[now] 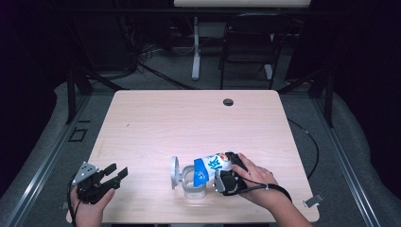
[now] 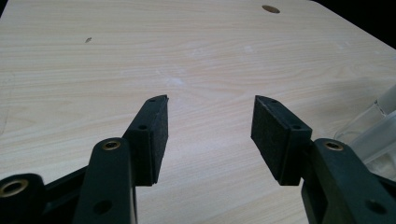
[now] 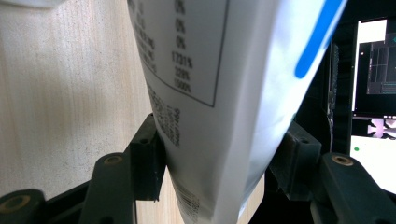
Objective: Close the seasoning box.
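A white and blue pouch [image 1: 211, 166] is tipped on its side over a clear glass jar [image 1: 192, 182] near the table's front edge. My right gripper [image 1: 226, 171] is shut on the pouch's lower end, a hand around it. In the right gripper view the pouch [image 3: 219, 84] with printed label fills the space between both jaws. The jar's hinged lid [image 1: 175, 171] stands open at its left. My left gripper [image 1: 116, 171] rests at the front left corner, open and holding nothing. In the left gripper view it [image 2: 210, 119] faces bare wood, with the jar's glass [image 2: 373, 130] at the right edge.
The light wooden table [image 1: 189, 123] has a cable hole [image 1: 228, 102] near its far edge. A black chair [image 1: 248, 42] and a white post [image 1: 196, 47] stand on the floor behind. A monitor [image 3: 373, 60] glows at the right of the right gripper view.
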`<state>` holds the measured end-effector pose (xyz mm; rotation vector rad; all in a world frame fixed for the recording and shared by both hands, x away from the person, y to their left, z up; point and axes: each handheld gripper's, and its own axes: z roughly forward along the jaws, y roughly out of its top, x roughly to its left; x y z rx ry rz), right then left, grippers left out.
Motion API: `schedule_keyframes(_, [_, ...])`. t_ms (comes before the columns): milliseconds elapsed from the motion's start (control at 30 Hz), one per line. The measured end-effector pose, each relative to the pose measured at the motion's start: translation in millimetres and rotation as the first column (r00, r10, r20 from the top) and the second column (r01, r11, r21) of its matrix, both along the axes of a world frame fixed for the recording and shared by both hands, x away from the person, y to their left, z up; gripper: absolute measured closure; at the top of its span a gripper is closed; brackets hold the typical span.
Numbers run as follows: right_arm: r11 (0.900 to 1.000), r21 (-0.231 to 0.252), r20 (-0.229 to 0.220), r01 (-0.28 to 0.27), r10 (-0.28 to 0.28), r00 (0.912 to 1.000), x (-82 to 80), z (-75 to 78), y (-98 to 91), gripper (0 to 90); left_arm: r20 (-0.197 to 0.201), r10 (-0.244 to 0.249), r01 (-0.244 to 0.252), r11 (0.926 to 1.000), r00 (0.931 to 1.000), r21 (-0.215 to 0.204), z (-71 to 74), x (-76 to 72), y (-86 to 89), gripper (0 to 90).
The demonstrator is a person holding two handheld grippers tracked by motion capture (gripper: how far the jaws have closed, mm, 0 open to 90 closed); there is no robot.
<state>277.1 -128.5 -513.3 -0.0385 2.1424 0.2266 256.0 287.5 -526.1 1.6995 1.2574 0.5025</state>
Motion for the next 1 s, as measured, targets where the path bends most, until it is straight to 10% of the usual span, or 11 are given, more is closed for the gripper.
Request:
schedule_keyframes(800, [0.9973, -0.073, 0.011, -0.015, 0.016, 0.9998, 0.0, 5.8, 1.4, 43.8, -0.001, 0.0, 0.0, 1.0, 1.0, 0.0, -0.6, 0.2, -0.3, 46.8])
schedule_keyframes(833, [0.9915, -0.13, 0.031, 0.004, 0.0, 0.9995, -1.9, 10.1, 3.0, 43.8, -0.003, 0.0, 0.0, 1.0, 1.0, 0.0, -0.7, 0.2, 0.1, 46.9])
schedule_keyframes(1000, [0.9969, -0.078, 0.012, -0.013, 0.014, 0.9998, -0.4, 6.3, 1.7, 43.9, -0.001, 0.0, 0.0, 1.0, 1.0, 0.002, -0.7, 0.2, -0.2, 46.8])
